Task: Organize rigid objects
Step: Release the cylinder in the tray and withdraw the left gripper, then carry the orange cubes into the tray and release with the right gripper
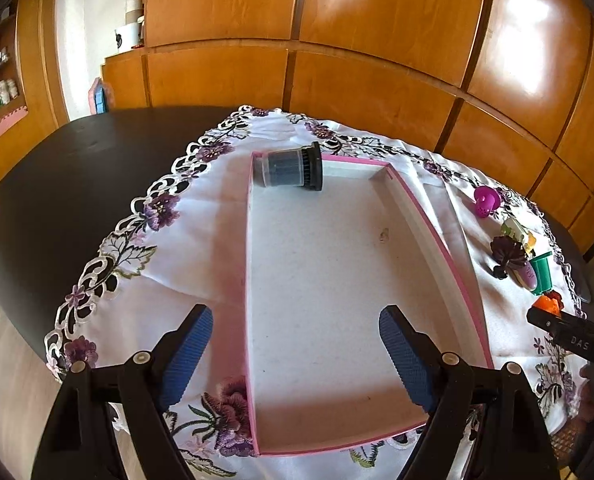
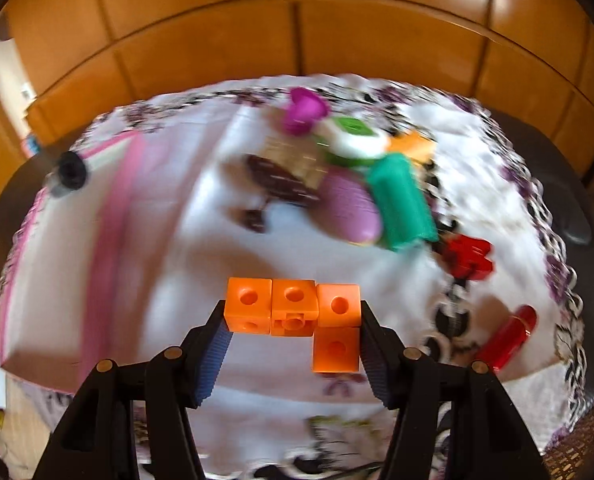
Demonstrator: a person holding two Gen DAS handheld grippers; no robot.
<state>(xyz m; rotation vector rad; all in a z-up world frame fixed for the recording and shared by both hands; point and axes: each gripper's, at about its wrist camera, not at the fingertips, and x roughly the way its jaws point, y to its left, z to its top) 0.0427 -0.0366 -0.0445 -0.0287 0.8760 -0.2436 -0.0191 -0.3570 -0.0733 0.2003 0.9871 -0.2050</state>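
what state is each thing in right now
left gripper: open, empty, over the tray
right gripper: shut on the orange blocks
orange blocks: held, off the cloth
tray: open, holds only the filter
filter: on its side in the far corner
green cup: on its side on the cloth
red tube: lying on the cloth

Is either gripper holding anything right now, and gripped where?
The right gripper holds the orange block piece, pads pressing the two outer ends of its top row. The left gripper is open and holds nothing.
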